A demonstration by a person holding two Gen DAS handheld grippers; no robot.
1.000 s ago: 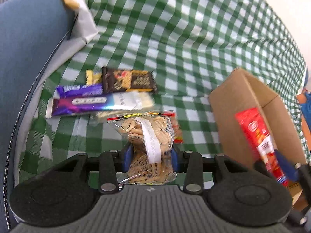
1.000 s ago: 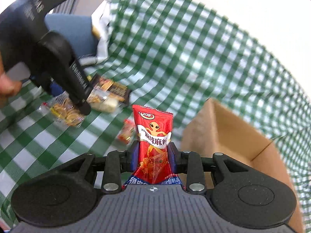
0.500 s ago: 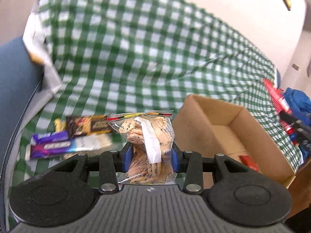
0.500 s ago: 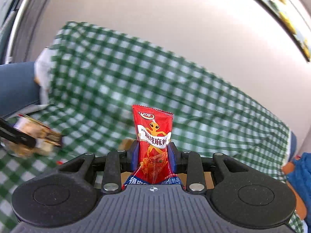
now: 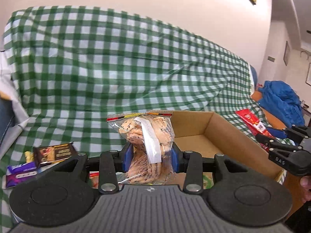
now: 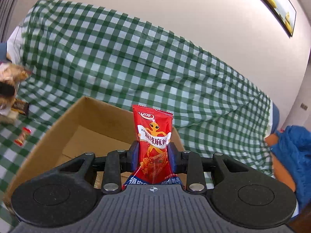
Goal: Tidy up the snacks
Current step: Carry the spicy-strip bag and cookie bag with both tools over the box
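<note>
Behind the left gripper (image 5: 149, 160), jaws clenched on a clear cookie bag (image 5: 148, 145), bottom of bag lost under the black body. Just past it, open cardboard box (image 5: 213, 136) on green checked cloth (image 5: 116, 68); near corner of box cut off. At left edge of cloth: dark chocolate bar (image 5: 54, 152), purple bar (image 5: 21, 172), partly hidden.

Right gripper (image 6: 153, 156) squeezing a red snack packet (image 6: 153, 141), standing up over the box (image 6: 93, 120); lower print covered. Only here: small red candy (image 6: 23, 136) on cloth, left of box. Blurry cookie bag at far left edge, hard to make out. Seen from left view only: red packet from the side.
</note>
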